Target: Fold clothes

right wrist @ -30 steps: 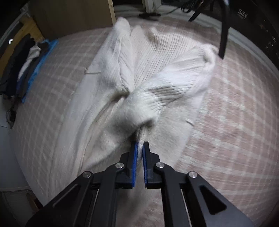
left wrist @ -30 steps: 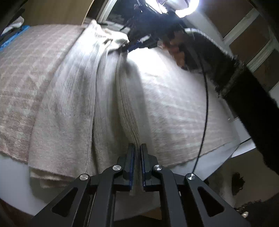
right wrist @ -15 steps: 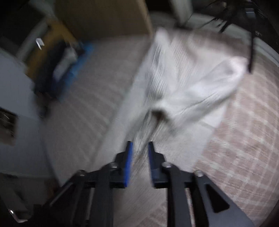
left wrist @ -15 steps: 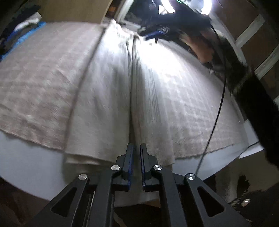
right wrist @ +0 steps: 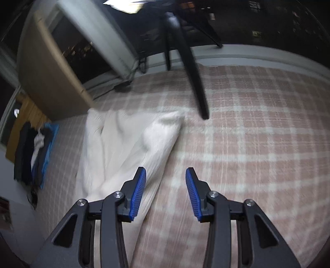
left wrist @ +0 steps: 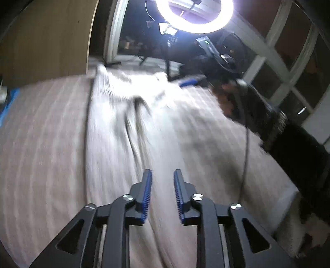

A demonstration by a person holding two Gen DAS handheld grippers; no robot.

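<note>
A white ribbed knit sweater (left wrist: 115, 132) lies lengthwise on the pink plaid bed cover (left wrist: 41, 134), folded into a long strip. My left gripper (left wrist: 162, 175) hovers open above its near end with nothing between the blue pads. In the right wrist view the sweater (right wrist: 123, 144) lies to the left, one sleeve end pointing right. My right gripper (right wrist: 166, 172) is open over the sweater's right edge and the plaid cover (right wrist: 247, 144), holding nothing. The right gripper's blue pads (left wrist: 190, 81) show at the sweater's far end in the left wrist view, held by a hand (left wrist: 229, 99) in a dark sleeve.
A ring light (left wrist: 193, 16) glares above the bed's far side, its dark stand leg (right wrist: 196, 82) reaching over the cover. A pile of dark clothes on a blue mat (right wrist: 35, 152) lies at the left edge. A wooden panel (left wrist: 45, 41) stands behind the bed. A cable (left wrist: 245, 154) hangs at right.
Both grippers have let go of the sweater and opened. They lifted away, and the sweater now lies flat in a strip on the bed.
</note>
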